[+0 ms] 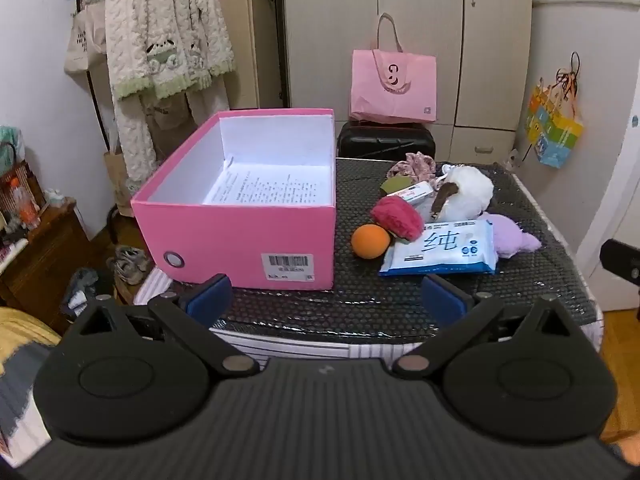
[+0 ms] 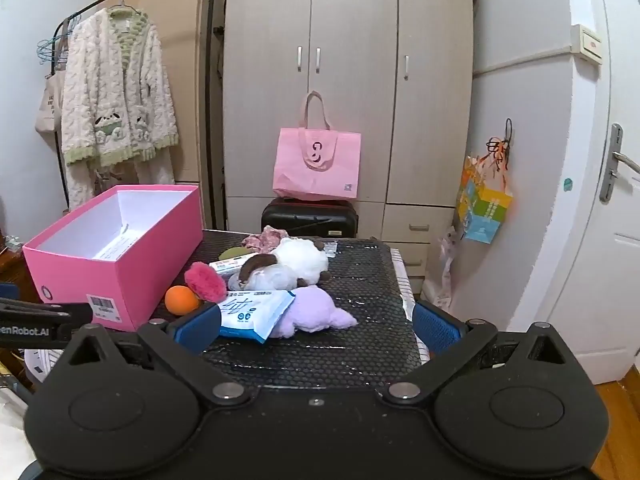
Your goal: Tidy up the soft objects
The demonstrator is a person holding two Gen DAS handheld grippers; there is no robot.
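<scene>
Plush toys (image 2: 304, 280): two, beside one box (image 2: 132, 264)

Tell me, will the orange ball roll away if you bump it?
Probably yes. The orange ball is round and sits loose on the black dimpled mat, so a nudge could send it rolling. The pink box and the fuzzy red pouf right beside it might stop it. It looks smooth, perhaps slippery to pinch.

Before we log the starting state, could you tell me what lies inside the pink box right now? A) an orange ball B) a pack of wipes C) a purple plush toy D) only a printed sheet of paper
D: the pink box holds only a printed paper sheet; the soft items lie beside it on the table.
</scene>
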